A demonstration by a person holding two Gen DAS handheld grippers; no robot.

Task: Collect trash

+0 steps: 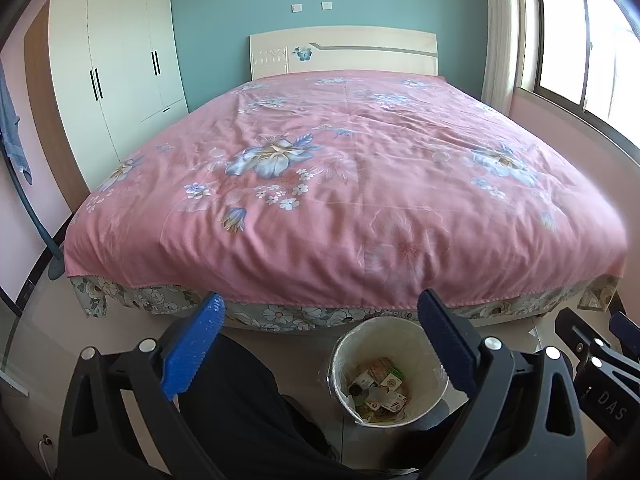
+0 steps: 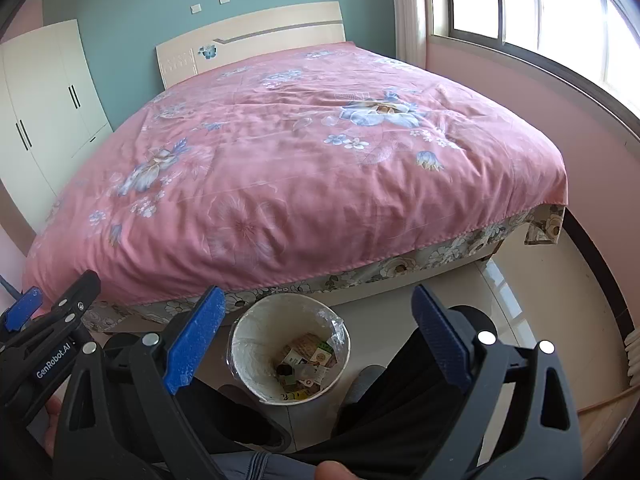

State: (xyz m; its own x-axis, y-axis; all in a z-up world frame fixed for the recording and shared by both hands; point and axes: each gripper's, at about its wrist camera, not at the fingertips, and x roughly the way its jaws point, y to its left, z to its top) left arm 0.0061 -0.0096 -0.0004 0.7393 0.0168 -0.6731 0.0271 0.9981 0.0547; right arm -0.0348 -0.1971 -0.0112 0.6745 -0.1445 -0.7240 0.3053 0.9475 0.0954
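Left wrist view: our left gripper is spread wide, ribbed blue pads, nothing held. At 6 o'clock a round white bin stands upright on the tiled floor, mouth up, clear liner crinkled at the rim, paper scraps inside. Smooth pink floral bedspread lies beyond.

Right wrist view: our right gripper is also wide and empty. Same bin at 6 o'clock between the fingers, beside dark trouser legs.
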